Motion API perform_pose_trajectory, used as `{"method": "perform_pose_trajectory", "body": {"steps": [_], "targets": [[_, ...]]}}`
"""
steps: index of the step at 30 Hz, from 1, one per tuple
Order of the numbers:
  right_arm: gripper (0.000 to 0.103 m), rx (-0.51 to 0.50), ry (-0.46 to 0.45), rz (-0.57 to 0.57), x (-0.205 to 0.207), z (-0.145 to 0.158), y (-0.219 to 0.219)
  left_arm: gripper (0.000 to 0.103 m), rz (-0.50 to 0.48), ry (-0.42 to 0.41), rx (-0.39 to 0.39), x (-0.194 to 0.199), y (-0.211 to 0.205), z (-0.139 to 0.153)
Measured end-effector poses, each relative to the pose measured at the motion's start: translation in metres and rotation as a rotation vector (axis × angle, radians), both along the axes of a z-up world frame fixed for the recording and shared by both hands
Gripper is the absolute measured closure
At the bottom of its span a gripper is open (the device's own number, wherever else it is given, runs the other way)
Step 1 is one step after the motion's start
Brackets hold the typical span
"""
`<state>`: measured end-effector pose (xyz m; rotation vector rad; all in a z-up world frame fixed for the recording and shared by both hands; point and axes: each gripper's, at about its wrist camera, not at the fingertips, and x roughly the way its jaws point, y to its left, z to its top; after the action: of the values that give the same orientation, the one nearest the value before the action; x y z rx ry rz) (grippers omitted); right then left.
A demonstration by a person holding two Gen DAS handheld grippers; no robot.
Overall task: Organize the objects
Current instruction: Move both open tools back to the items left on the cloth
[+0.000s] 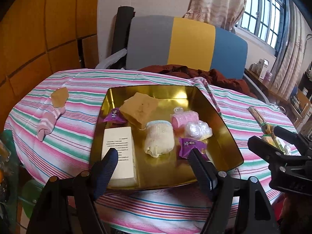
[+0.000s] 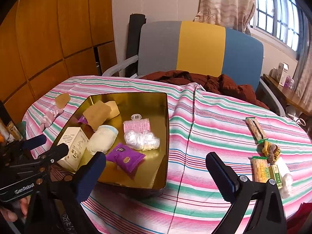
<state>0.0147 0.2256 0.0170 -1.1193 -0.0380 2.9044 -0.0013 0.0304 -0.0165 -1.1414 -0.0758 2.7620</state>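
A gold tray [image 1: 224, 128] [image 2: 165, 120] sits on the striped table. In it lie a cream box [image 1: 119, 146] [image 2: 73, 148], a rolled cream sock [image 1: 159, 138] [image 2: 102, 141], a yellow sponge [image 1: 139, 108] [image 2: 97, 114], purple packets [image 1: 192, 146] [image 2: 125, 158], a pink roll [image 1: 185, 120] [image 2: 137, 125] and clear wrapped balls [image 1: 197, 129] [image 2: 141, 141]. My left gripper [image 1: 154, 156] is open and empty over the tray's near edge. My right gripper [image 2: 156, 161] is open and empty beside the tray's right side; it also shows in the left wrist view [image 1: 273, 140].
A pink striped sock [image 1: 49, 121] [image 2: 50, 118] and a sponge piece [image 1: 59, 96] [image 2: 62, 99] lie left of the tray. Snack bars [image 2: 255, 128], a yellow-brown item [image 2: 271, 150] and small green boxes [image 2: 273, 175] lie at the right. A chair [image 1: 187, 42] with a brown garment [image 2: 204, 80] stands behind.
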Motion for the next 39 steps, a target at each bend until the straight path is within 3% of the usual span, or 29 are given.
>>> {"method": "perform_pose_trajectory", "body": {"steps": [8,16,23,29,33,37,39], "targets": [[0.000,-0.003,-0.008,-0.036,0.001,-0.003,0.016,0.026,-0.080,-0.006,0.031,-0.001,0.015,-0.002],[0.000,-0.028,-0.036,-0.149,0.004,-0.009,0.071,0.026,-0.143,-0.006,0.023,-0.002,0.036,0.002],[0.000,-0.067,-0.047,-0.287,0.014,-0.003,0.146,0.026,-0.236,0.023,0.010,-0.006,0.069,0.015],[0.000,-0.068,-0.005,-0.489,0.034,0.012,0.236,0.026,-0.357,0.018,0.000,-0.008,0.113,0.019],[0.000,-0.118,0.016,-0.648,0.050,0.008,0.297,0.026,-0.448,-0.011,-0.015,-0.007,0.149,0.016],[0.000,-0.312,0.051,-0.773,0.071,-0.005,0.340,0.026,-0.538,-0.064,-0.024,-0.007,0.191,0.005],[0.000,-0.358,0.113,-0.786,0.079,-0.003,0.346,0.026,-0.574,-0.093,-0.011,-0.008,0.208,-0.002]]}}
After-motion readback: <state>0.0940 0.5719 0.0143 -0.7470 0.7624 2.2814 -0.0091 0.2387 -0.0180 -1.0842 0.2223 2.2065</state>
